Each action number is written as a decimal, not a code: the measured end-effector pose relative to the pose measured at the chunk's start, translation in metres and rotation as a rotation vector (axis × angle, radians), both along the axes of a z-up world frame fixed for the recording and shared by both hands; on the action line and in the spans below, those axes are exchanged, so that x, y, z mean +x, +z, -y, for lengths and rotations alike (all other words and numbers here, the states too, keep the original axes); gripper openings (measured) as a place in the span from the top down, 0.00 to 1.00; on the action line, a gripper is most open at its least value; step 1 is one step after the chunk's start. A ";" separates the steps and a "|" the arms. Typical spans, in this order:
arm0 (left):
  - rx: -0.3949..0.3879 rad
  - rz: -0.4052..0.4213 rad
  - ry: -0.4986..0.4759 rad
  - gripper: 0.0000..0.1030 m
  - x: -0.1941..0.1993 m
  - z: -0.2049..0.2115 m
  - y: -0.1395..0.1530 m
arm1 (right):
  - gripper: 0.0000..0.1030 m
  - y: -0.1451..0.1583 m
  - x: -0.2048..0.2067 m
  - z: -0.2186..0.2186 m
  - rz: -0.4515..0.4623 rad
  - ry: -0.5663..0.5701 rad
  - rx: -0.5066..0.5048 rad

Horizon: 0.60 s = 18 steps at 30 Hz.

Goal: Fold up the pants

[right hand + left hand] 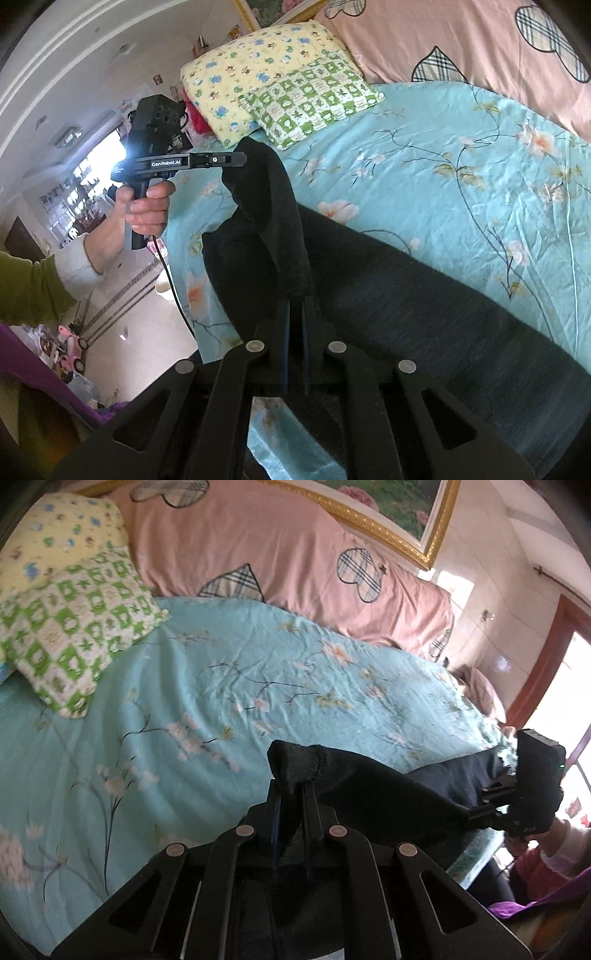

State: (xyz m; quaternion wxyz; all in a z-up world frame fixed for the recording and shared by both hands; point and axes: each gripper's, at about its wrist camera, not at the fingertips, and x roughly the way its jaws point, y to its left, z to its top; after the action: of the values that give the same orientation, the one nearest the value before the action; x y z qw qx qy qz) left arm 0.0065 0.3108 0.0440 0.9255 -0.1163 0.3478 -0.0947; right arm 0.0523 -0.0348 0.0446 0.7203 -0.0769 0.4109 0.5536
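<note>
We are working over the bedspread (pixel 461 177), where the pants (pixel 424 314) are lying near its edge — one end raised. Left gripper (pixel 293 790) and right gripper (pixel 295 306) are each pinching dark cloth; next, we judge, comes carrying it across evenly.

You had one pair of black pants (pixel 388 295) in front of you, and two tongs on it: the left tongs (pixel 293 794) and the right tongs (pixel 297 306). Two pillows sat on the one bed (pixel 184 701): a yellow pillow (pixel 251 70) and a green checked pillow (pixel 314 99). One pink quilt (pixel 258 542) lay behind, and one gold-framed picture (pixel 388 520) above it.
</note>
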 end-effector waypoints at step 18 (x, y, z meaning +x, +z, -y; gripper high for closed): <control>-0.003 0.011 0.201 0.87 -0.059 0.002 -0.038 | 0.94 -0.018 -0.033 -0.012 0.115 0.068 -0.110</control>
State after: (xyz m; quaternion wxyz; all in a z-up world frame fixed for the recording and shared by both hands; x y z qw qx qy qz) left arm -0.0521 0.3091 0.0058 0.9321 -0.1515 0.3290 -0.0025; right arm 0.0197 -0.0233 0.0267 0.7183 -0.1621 0.3957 0.5488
